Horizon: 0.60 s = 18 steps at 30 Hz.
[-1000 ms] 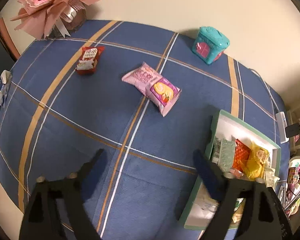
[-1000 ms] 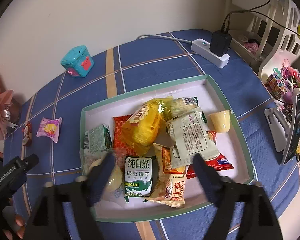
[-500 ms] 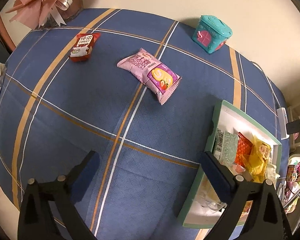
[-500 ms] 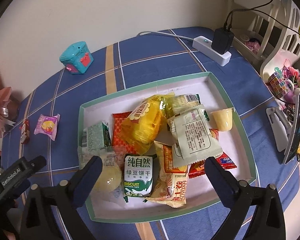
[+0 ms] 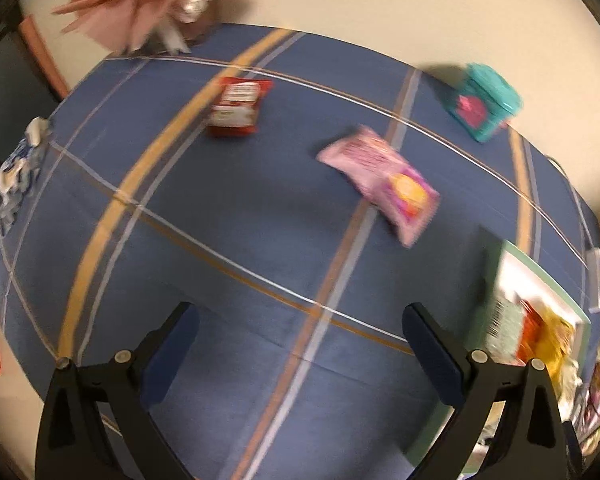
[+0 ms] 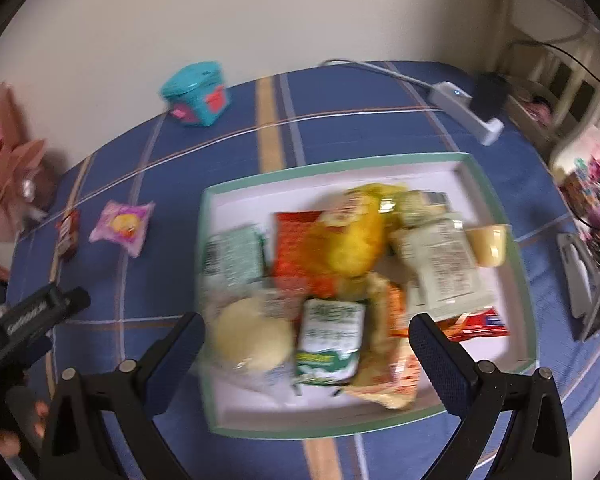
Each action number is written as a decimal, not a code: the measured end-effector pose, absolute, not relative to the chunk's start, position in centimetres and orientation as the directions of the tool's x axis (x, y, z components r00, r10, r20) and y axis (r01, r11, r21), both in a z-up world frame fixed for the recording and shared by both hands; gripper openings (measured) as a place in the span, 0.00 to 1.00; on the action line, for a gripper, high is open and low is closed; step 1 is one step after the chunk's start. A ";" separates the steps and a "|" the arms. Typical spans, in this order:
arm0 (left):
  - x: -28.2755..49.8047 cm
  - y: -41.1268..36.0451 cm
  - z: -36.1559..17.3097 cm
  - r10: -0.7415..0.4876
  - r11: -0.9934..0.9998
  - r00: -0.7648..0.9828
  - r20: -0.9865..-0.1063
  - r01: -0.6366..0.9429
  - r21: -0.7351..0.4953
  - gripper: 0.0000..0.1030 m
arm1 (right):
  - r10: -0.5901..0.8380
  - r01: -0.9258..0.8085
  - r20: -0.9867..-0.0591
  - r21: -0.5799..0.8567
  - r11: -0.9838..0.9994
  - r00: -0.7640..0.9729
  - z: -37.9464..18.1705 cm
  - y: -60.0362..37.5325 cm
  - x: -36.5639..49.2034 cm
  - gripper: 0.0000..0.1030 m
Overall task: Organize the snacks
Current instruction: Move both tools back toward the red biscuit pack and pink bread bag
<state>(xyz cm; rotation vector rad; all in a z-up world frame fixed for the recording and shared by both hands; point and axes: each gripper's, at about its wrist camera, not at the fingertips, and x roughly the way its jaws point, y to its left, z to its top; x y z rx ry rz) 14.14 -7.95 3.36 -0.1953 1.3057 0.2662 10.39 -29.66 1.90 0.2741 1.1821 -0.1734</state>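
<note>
Over blue plaid surface: left gripper spread wide, empty, jaws just widened; pink snack packet and red packet well beyond. Above heaped snack tray: right gripper likewise spread, just widened, gripping nothing.

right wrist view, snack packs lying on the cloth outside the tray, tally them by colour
red pack: 1
pink pack: 1
total: 2
</note>
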 end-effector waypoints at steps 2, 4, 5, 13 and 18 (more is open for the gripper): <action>14.1 -6.6 3.3 0.097 0.943 0.236 -0.967 -0.331 0.014 0.98 | 0.021 0.244 -0.928 0.119 0.963 0.372 1.9 -28.3 10.6 1.00; 14.1 -5.3 3.3 0.105 0.934 0.235 -0.966 -0.356 0.015 0.98 | 0.031 0.213 -0.927 0.119 0.970 0.374 1.9 -27.0 10.7 1.00; 14.1 -4.8 3.4 0.109 0.931 0.235 -0.966 -0.365 0.016 0.98 | 0.040 0.196 -0.926 0.121 0.973 0.375 1.9 -26.3 10.7 1.00; 13.9 -1.5 3.8 0.128 0.907 0.240 -0.962 -0.420 0.017 0.98 | 0.088 0.128 -0.923 0.145 0.981 0.374 1.6 -22.6 11.4 1.00; 14.4 -1.2 3.9 0.100 0.916 0.241 -0.965 -0.400 -0.005 0.98 | 0.116 0.111 -0.914 0.172 0.979 0.389 1.8 -21.8 12.1 1.00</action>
